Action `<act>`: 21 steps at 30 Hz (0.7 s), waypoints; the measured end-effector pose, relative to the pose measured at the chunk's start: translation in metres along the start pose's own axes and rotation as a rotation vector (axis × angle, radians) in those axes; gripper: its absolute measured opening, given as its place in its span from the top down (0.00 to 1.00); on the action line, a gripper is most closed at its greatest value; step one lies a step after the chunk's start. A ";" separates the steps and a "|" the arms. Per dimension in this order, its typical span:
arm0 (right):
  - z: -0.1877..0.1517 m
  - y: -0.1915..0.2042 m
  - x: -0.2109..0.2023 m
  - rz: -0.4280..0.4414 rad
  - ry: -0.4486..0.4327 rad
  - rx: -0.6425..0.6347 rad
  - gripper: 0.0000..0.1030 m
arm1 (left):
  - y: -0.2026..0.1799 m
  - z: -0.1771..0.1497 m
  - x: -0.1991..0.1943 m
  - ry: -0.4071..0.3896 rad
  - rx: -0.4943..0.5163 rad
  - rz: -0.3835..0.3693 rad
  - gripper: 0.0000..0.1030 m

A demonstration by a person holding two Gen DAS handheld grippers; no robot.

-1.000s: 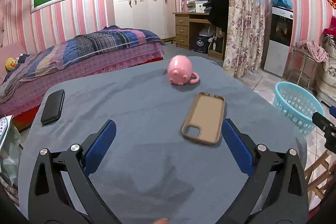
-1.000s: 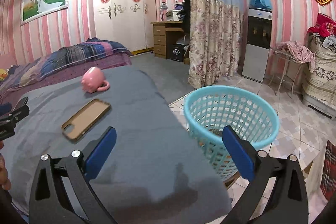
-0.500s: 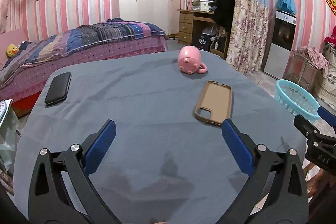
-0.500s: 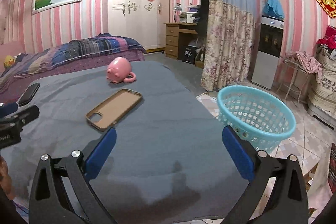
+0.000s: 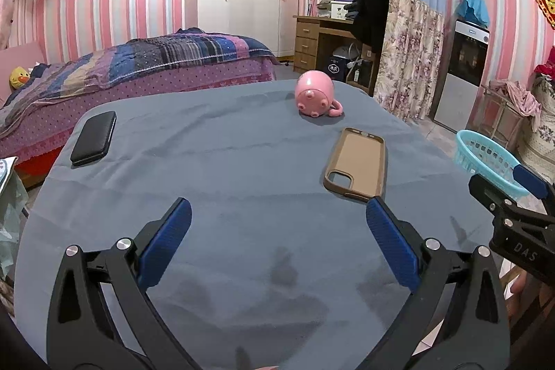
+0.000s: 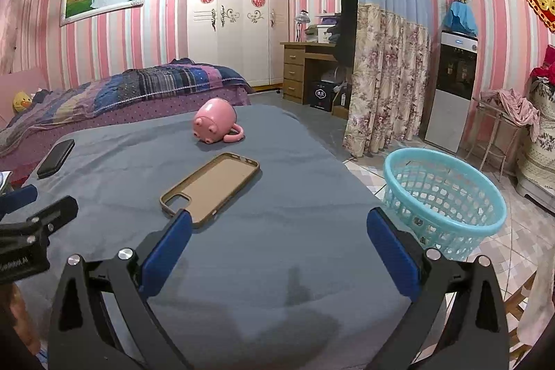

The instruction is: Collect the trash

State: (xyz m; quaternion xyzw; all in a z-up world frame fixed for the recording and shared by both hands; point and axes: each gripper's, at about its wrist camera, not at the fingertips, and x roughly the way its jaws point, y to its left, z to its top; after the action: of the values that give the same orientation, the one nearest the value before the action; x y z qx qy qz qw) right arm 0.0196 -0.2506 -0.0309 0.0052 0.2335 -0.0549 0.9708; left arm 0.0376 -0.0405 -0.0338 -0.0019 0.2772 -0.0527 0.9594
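Note:
A turquoise mesh basket (image 6: pixel 447 193) stands on the floor right of the grey-covered table (image 6: pixel 242 252); it also shows at the right edge of the left wrist view (image 5: pixel 485 158). My left gripper (image 5: pixel 277 238) is open and empty above the table's near part. My right gripper (image 6: pixel 277 241) is open and empty above the table's right front, left of the basket. I see no loose trash on the table. The basket's inside is not visible from here.
On the table lie a tan phone case (image 5: pixel 357 167) (image 6: pixel 211 187), a pink pig mug on its side (image 5: pixel 315 94) (image 6: pixel 216 122) and a black wallet-like case (image 5: pixel 93 137) (image 6: pixel 55 158). A bed (image 5: pixel 138 64) stands behind, a desk (image 5: pixel 322 40) and water dispenser (image 6: pixel 451 92) at the back right.
Both grippers have pulled back and up from the table and basket. The right view has swung left from the basket toward the table. Both stay open.

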 end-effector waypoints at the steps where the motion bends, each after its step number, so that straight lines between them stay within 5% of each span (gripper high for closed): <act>1: 0.000 0.001 0.000 -0.001 -0.003 -0.004 0.04 | 0.000 0.000 0.000 0.000 0.000 0.001 0.05; 21: 0.007 -0.001 -0.001 0.007 -0.034 -0.017 0.04 | 0.003 0.002 0.000 -0.028 -0.015 -0.005 0.05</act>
State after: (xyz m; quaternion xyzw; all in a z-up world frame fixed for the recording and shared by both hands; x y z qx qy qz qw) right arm 0.0214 -0.2516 -0.0241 -0.0033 0.2173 -0.0497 0.9748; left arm 0.0394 -0.0381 -0.0321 -0.0106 0.2641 -0.0527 0.9630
